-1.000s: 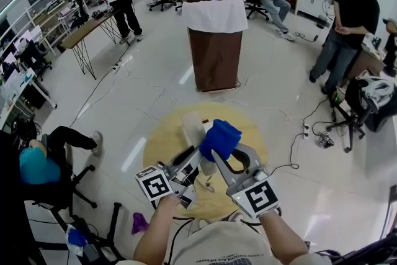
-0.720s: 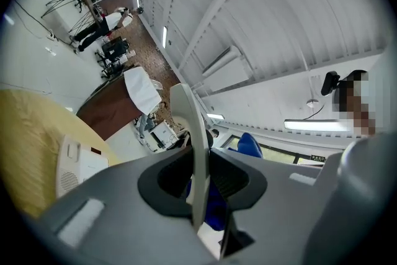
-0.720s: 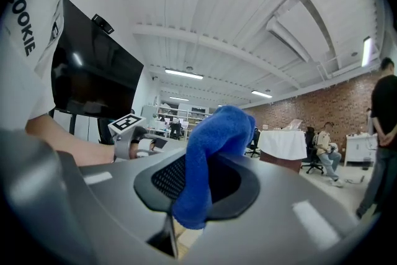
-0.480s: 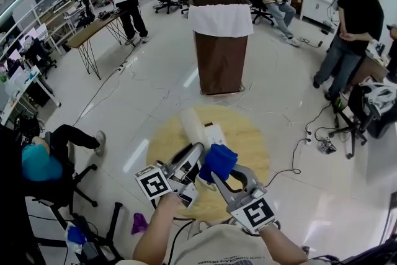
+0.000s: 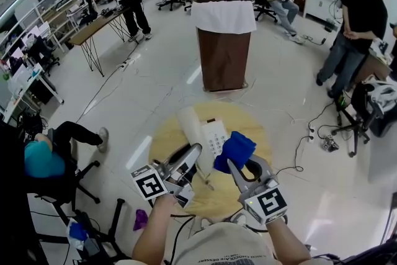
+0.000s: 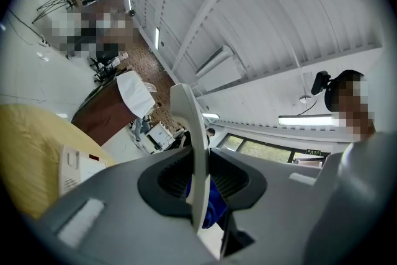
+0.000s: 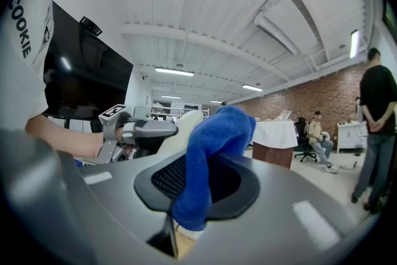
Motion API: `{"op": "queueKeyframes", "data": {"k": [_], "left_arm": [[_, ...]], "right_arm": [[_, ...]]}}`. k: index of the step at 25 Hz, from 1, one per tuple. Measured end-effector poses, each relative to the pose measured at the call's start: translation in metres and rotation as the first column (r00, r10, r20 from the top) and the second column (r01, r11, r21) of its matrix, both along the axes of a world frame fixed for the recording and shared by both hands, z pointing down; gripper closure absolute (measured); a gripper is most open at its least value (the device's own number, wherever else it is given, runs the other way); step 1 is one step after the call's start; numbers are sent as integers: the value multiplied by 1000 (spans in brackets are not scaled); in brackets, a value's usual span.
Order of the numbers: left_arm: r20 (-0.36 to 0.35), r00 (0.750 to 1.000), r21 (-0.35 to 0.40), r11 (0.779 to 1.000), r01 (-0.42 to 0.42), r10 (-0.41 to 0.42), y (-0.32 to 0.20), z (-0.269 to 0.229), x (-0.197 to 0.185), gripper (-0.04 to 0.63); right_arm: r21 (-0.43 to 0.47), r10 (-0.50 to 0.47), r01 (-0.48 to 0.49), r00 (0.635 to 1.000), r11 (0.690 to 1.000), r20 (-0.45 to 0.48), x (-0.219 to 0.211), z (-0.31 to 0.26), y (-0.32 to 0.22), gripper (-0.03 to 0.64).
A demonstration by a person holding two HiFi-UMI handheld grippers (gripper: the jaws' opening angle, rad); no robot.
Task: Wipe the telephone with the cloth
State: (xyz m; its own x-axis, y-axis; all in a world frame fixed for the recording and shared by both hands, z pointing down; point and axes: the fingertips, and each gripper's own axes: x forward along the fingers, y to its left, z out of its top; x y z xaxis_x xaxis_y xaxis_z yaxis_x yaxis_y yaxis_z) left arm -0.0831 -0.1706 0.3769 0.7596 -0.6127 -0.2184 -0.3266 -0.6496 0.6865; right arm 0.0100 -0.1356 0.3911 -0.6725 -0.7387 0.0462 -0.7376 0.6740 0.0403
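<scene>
Pinching, left gripper [image 5: 193, 157]: jaws closed on the cream handset [image 5: 190, 128], lifted clear of the telephone base.
Clamping, right gripper [image 5: 238, 164]: jaws pressed on the blue cloth [image 5: 234, 149], a bunched wad sticking out past the tips.
Cloth to handset: just beside its right flank; contact not clear.
Telephone base [image 5: 216, 135]: flat on the round yellow bench [image 5: 166, 141], between handset and cloth.
Beyond: brown cabinet [image 5: 223, 56] draped in white on the pale floor; people standing farther back by the brick wall.
</scene>
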Motion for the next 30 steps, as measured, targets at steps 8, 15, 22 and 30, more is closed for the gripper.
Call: {"op": "queueKeyframes", "data": {"k": [8, 15, 22, 30], "left_arm": [[10, 999, 23, 998, -52, 52, 10, -4, 8, 519], [9, 998, 27, 997, -67, 67, 11, -4, 12, 520], [86, 991, 27, 994, -103, 101, 17, 7, 28, 519], [109, 981, 14, 987, -160, 158, 27, 17, 45, 518]], "right_arm": [[-23, -6, 6, 1000, 1000, -26, 2, 6, -3, 544], [-53, -28, 25, 998, 998, -51, -3, 19, 3, 545], [-47, -27, 26, 999, 999, -34, -3, 11, -2, 545], [-9, -17, 17, 1000, 1000, -21, -2, -6, -11, 545]]}}
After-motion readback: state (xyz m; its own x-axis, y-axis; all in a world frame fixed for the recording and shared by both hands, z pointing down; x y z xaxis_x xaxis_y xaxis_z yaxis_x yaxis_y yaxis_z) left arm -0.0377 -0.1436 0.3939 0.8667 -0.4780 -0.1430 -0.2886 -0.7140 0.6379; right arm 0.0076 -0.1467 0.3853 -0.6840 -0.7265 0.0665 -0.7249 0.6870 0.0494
